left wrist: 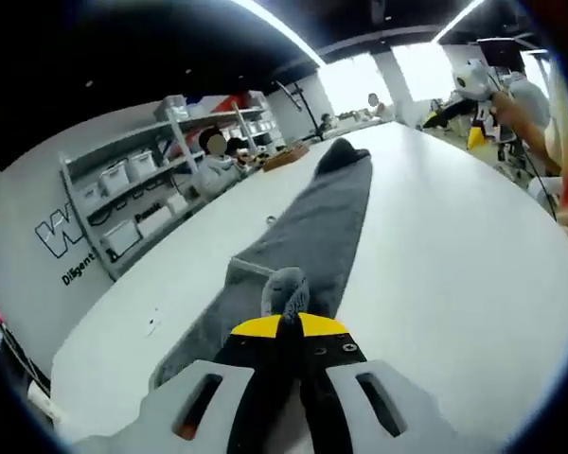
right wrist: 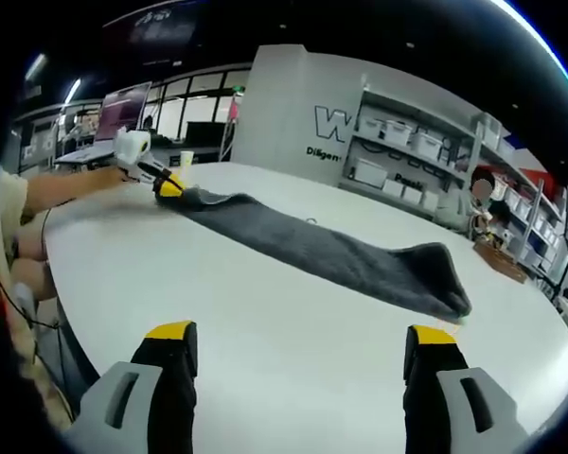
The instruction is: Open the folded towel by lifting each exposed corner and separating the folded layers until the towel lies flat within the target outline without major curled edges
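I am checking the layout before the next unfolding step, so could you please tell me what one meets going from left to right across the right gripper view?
Person's arm → left gripper, shut on the towel's end → grey towel stretched across the white table → shelving with storage bins.

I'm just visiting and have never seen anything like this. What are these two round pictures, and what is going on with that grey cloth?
A person holds a pair of tongs in each hand, and a small camera rides on each pair. The left gripper view looks along the left tongs, which are shut on one end of a long grey towel stretched over a white table. The right gripper view looks along the right tongs, which are open and holding nothing, above the table. In that view the same towel lies across the table, with the left tongs pinching its far end. Shelves with boxes stand behind.
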Demonstrator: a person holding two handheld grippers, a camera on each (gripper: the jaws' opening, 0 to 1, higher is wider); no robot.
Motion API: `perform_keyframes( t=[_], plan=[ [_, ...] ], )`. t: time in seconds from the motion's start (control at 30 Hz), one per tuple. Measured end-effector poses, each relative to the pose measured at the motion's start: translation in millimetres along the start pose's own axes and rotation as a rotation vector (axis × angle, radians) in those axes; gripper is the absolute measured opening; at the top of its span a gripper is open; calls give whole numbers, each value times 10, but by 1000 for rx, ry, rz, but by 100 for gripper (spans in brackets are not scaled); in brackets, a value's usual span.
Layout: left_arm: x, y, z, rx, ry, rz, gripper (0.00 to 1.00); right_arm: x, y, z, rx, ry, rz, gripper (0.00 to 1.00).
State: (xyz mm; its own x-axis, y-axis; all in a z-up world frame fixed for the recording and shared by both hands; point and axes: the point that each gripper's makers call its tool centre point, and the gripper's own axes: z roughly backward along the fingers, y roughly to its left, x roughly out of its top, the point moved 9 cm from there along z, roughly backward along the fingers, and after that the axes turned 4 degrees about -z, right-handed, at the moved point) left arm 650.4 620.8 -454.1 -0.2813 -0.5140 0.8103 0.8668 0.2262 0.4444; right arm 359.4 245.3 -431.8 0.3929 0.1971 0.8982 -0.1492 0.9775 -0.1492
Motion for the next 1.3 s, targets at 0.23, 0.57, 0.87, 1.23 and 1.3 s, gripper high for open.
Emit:
perform_keyframes(
  t=[0.23, 0.57, 0.87, 1.23, 1.3],
  plan=[
    [-37, -65, -68, 1, 20, 7, 29, -2, 28, 10, 12, 9, 12, 89],
    [128, -110, -56, -8, -31, 44, 44, -23, 43, 13, 17, 18, 9, 89],
    [111, 46, -262, -95, -19, 199, 45, -45, 31, 35, 20, 13, -3, 88],
    [145, -93, -369, -151, 22, 7, 9, -98, 8, 48, 14, 15, -22, 87],
    [181, -159, -334, -157, 21, -11, 7, -96, 10, 39, 17, 13, -26, 87]
  ],
)
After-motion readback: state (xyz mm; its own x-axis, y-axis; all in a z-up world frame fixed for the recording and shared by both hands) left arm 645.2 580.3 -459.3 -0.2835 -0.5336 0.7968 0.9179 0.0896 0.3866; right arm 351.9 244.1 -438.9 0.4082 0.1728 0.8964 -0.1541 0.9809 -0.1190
